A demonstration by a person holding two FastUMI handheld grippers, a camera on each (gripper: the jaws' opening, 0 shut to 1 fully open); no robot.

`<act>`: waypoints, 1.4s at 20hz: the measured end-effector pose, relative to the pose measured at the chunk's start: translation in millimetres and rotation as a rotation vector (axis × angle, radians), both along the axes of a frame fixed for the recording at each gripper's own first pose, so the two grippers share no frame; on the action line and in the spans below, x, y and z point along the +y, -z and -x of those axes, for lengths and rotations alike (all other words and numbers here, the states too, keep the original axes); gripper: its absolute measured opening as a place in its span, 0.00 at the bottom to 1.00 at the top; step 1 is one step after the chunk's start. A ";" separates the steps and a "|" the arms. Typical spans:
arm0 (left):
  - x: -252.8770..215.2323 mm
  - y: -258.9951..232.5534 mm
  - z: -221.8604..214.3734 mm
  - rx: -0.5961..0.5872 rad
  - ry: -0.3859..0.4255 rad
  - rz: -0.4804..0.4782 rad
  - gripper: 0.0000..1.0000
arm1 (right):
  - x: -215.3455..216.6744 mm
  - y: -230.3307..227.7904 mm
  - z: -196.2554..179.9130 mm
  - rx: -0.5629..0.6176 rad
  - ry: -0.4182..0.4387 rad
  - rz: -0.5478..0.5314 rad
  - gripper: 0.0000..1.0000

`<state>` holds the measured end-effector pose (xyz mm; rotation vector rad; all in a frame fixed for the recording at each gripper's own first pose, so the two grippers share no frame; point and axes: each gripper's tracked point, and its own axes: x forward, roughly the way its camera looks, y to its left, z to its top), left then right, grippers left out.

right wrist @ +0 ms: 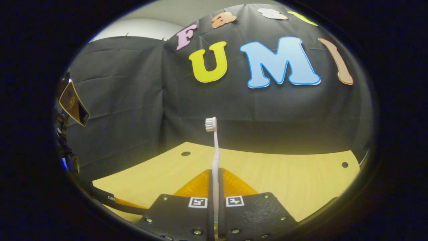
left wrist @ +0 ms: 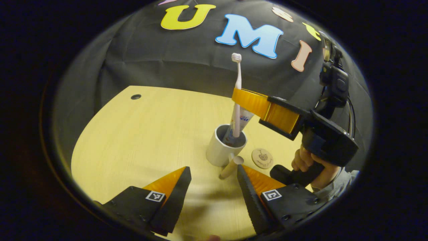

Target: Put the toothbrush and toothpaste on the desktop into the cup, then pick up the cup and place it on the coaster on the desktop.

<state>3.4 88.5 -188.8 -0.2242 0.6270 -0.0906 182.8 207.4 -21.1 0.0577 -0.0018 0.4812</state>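
One white toothbrush stands nearly upright, bristles up, its lower end inside one white cup on the wooden counter. One toothpaste tube already leans in the cup. The right gripper has its orange fingers pressed together on the brush's handle. The brush looks light, stiff and thin, best pinched mid-handle; the cup looks rigid and smooth, likely top-heavy now, so taking it by its handle seems wise. One round coaster lies just beside the cup. The left gripper hovers near, fingers spread, empty.
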 end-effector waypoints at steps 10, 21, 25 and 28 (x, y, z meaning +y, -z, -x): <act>-12.0 -0.7 0.8 -0.001 0.015 0.013 0.89 | -9.6 6.1 10.8 0.076 0.009 -0.023 0.60; -34.0 -4.8 -9.1 -0.003 0.047 -0.005 0.89 | -60.0 -19.1 27.4 0.066 0.143 -0.066 0.71; -50.5 1.0 -14.2 0.039 0.073 0.014 0.89 | -88.1 -28.6 40.2 0.065 0.193 -0.085 0.72; -56.1 5.1 -22.9 0.076 0.076 0.012 0.90 | -113.9 -29.4 49.8 0.064 0.252 -0.070 0.72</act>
